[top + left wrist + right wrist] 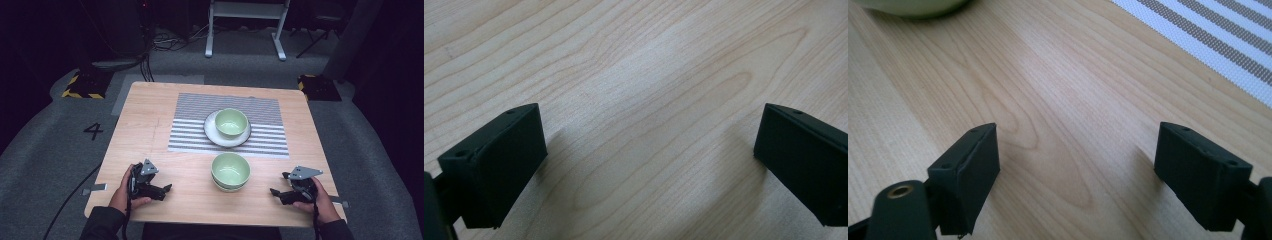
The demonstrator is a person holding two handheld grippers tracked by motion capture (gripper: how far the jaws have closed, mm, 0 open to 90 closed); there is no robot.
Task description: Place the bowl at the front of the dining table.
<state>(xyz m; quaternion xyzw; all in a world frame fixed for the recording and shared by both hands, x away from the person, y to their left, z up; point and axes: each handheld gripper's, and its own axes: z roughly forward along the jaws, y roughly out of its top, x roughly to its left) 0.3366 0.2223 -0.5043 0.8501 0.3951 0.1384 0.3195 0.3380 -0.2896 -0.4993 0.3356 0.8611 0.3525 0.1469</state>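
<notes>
A pale green bowl (231, 121) sits on a white plate (214, 135) in the middle of a grey-and-white striped placemat (190, 125). Nearer me, a stack of green bowls (230, 170) stands on the bare wood just in front of the mat. My left gripper (169, 188) rests at the front left of the table, its jaws wide apart over bare wood (649, 125) with nothing between them. My right gripper (274, 191) rests at the front right, open and empty too. In the right gripper view the rim of the green bowl stack (913, 7) shows at top left and the mat (1208, 35) at top right.
The wooden table (145, 130) has bare boards left of the mat and along its front edge. Beyond the table lie grey carpet, a white frame stand (245, 25), cables and yellow-black striped floor blocks (82, 85).
</notes>
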